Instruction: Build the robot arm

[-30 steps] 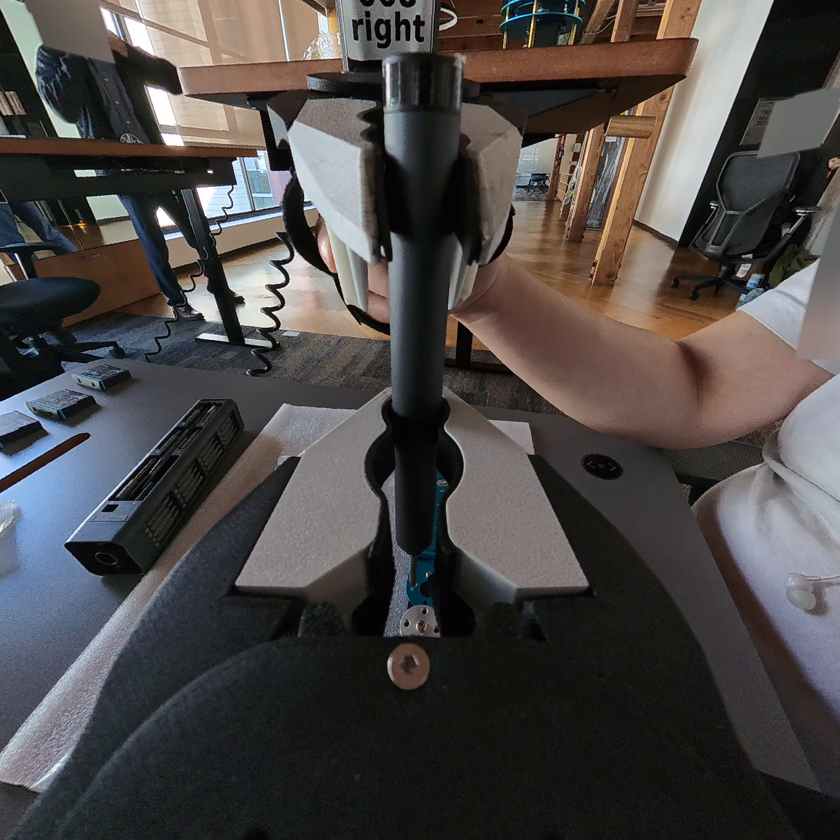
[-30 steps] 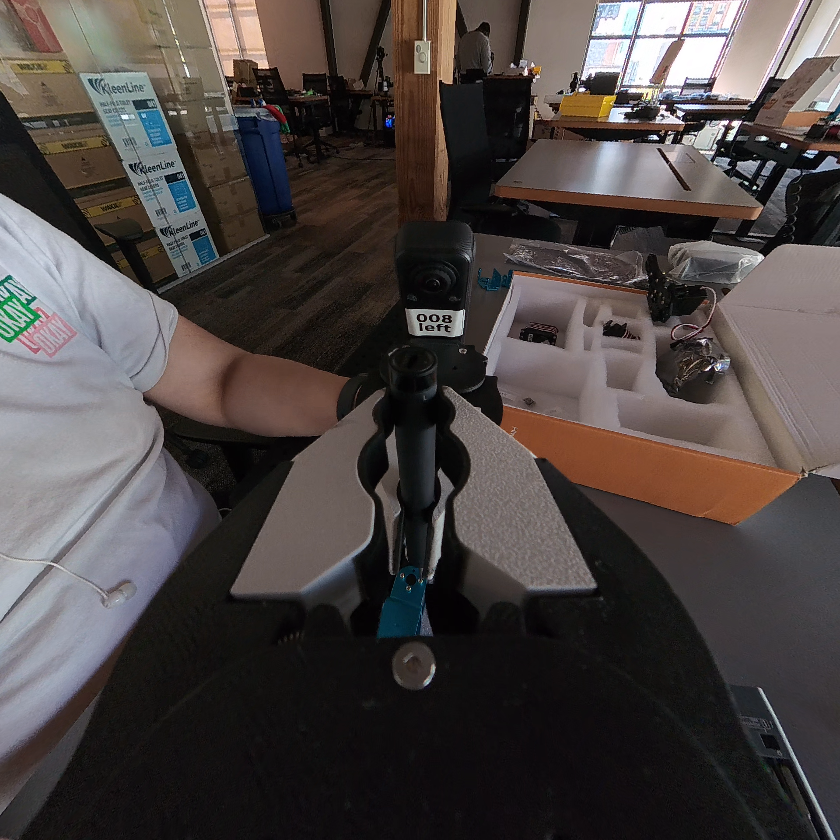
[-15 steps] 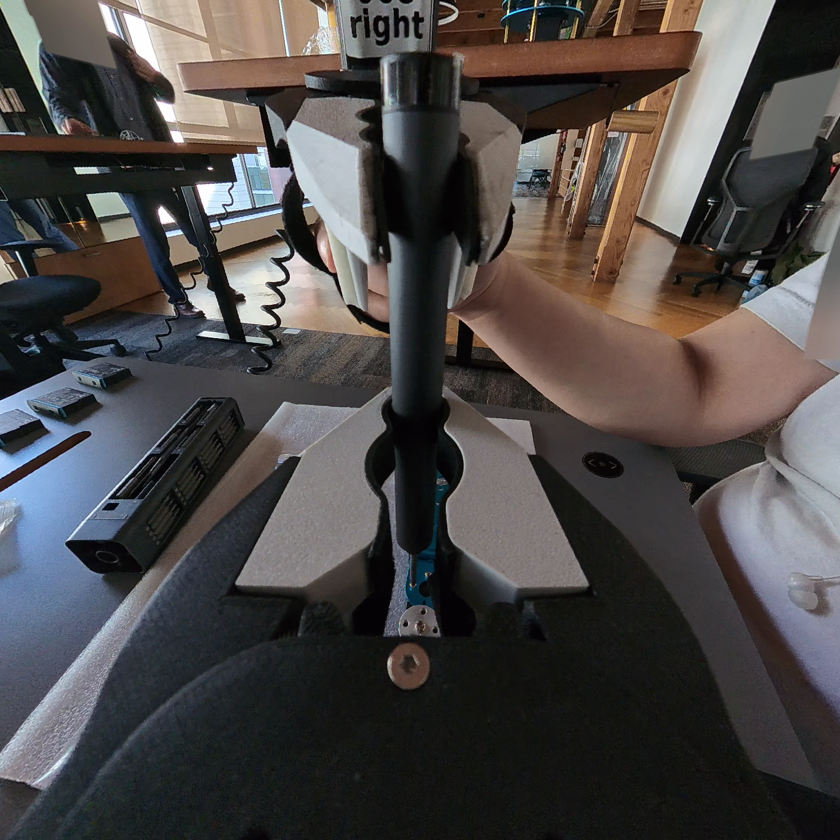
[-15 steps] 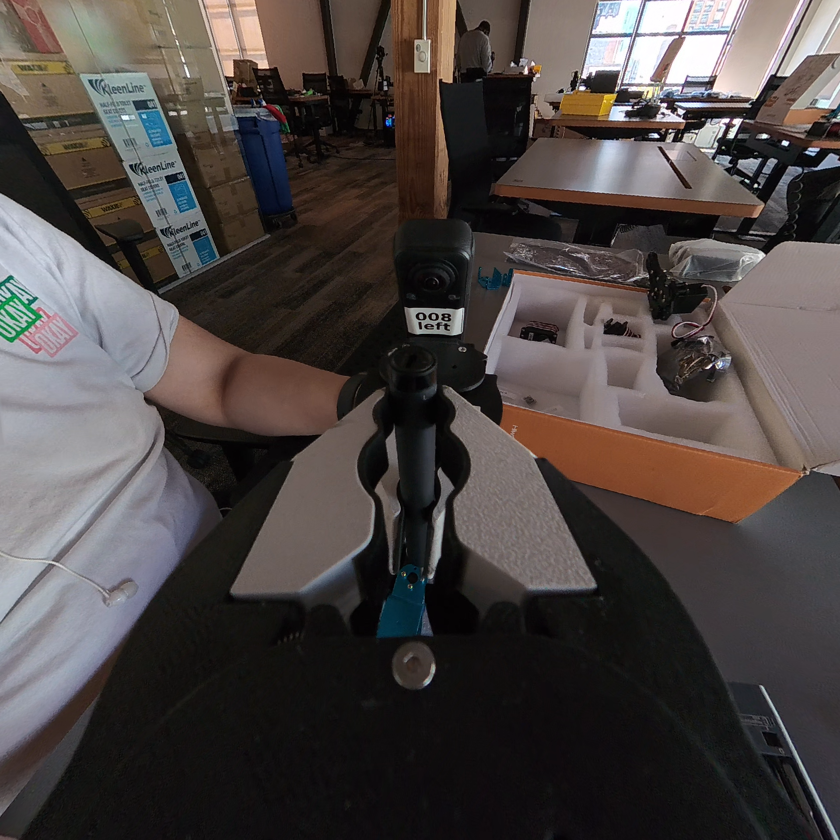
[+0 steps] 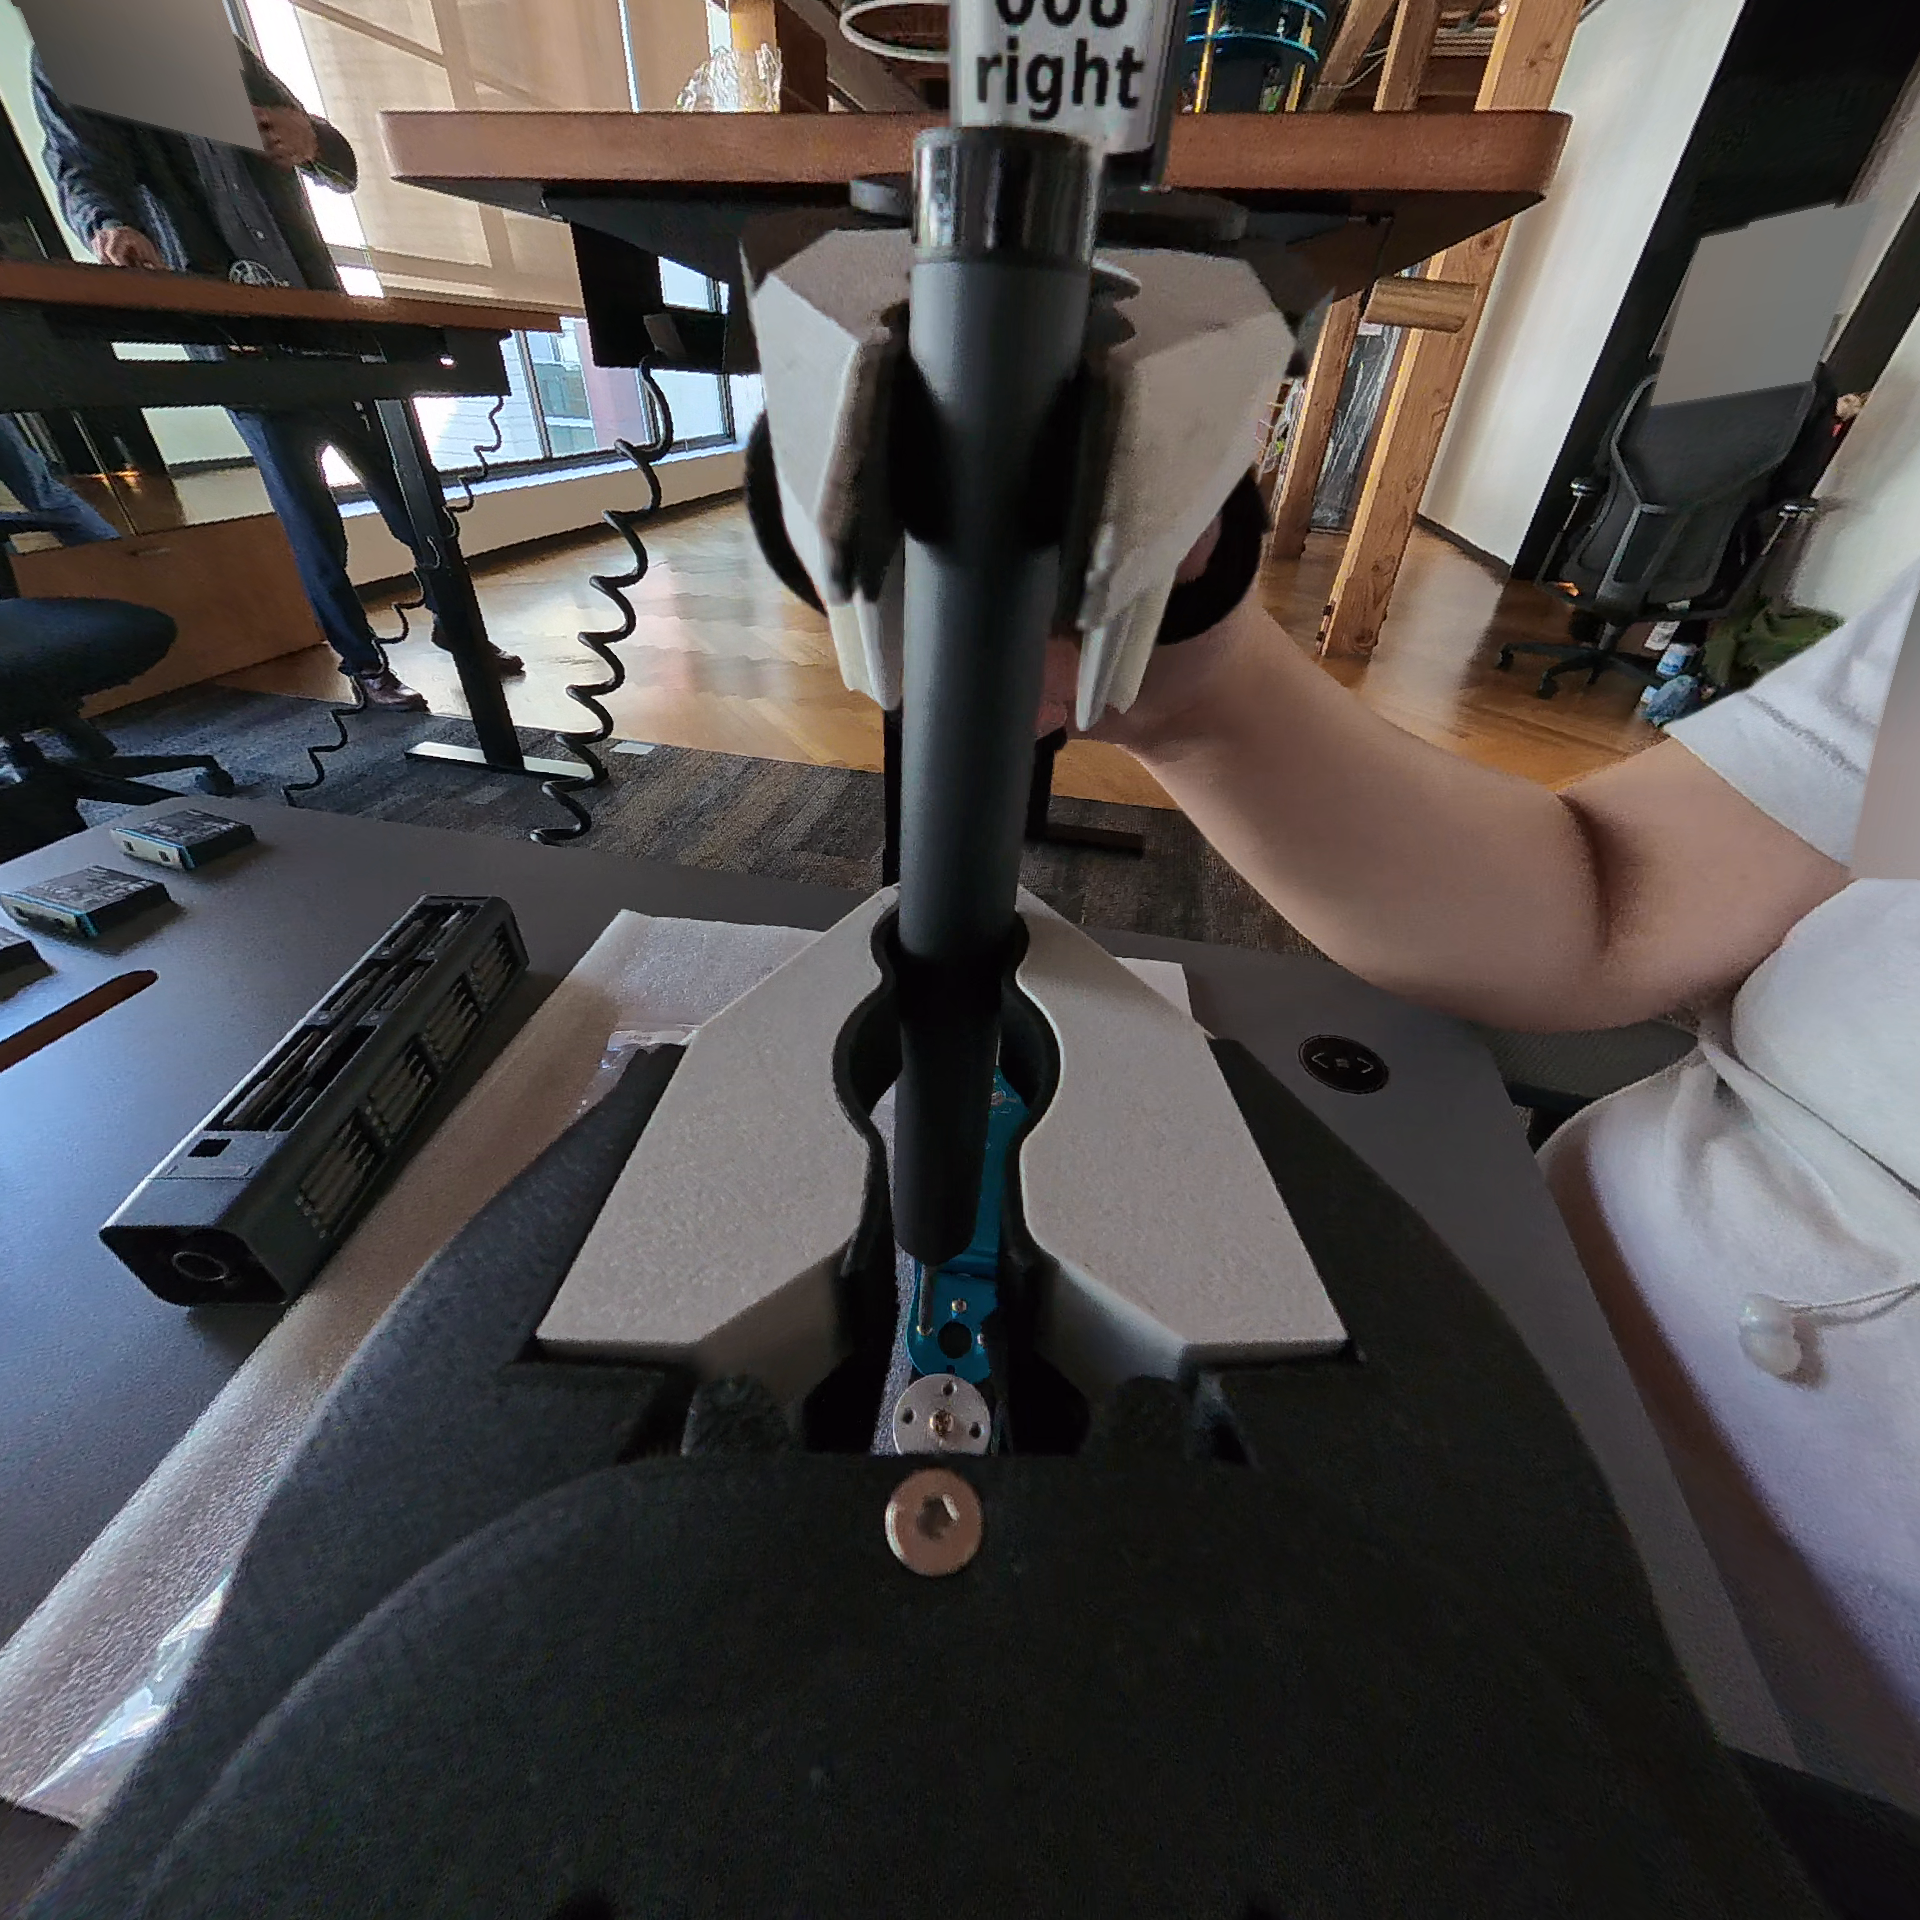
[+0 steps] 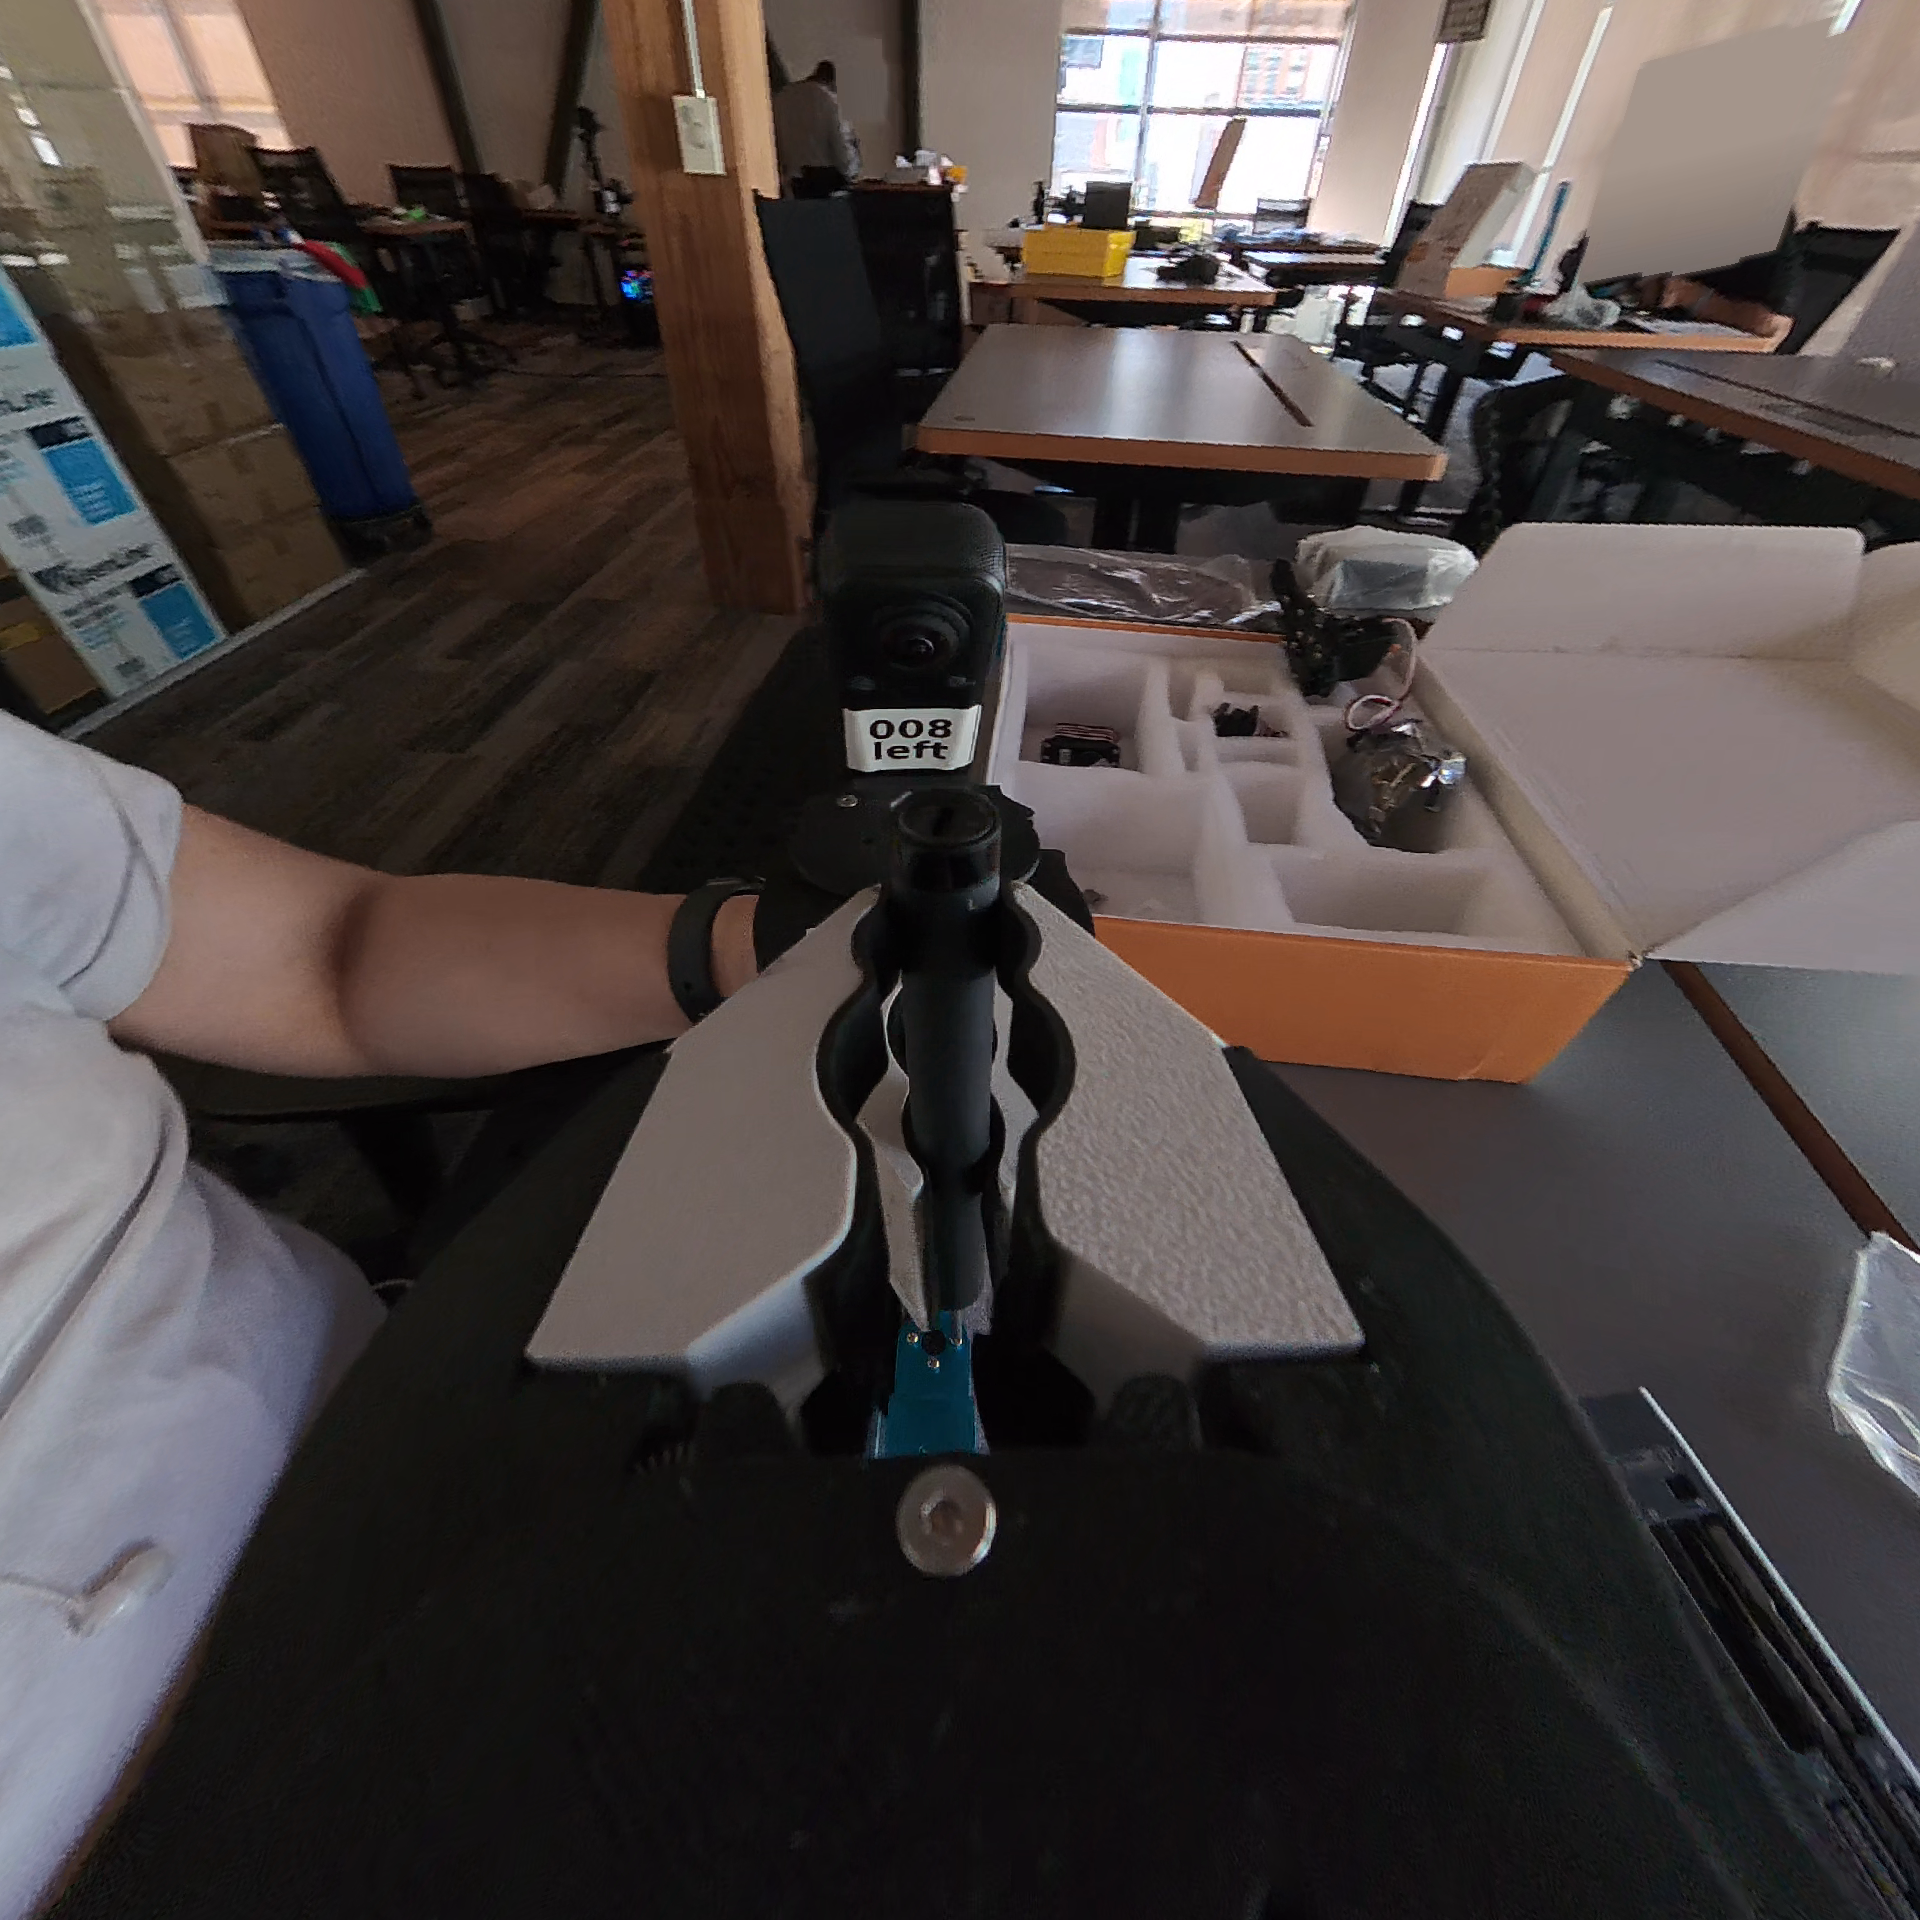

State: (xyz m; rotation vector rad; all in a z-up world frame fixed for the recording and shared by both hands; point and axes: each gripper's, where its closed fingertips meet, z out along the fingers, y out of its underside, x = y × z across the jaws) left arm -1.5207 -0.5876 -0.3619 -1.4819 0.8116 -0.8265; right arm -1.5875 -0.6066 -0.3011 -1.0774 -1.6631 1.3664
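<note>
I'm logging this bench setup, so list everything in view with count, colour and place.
slim dark grey screwdriver: one, between both grippers, tip on the bracket
small blue metal bracket: one, in the left gripper
round silver metal disc: one, below the bracket
black screwdriver bit case: one, left on the grey table
white foam sheet: one, under the grippers
small black batteries: at least two, far left
orange cardboard box with white foam tray: one, open, right side
left gripper: shut on the bracket
right gripper: shut on the screwdriver
</note>
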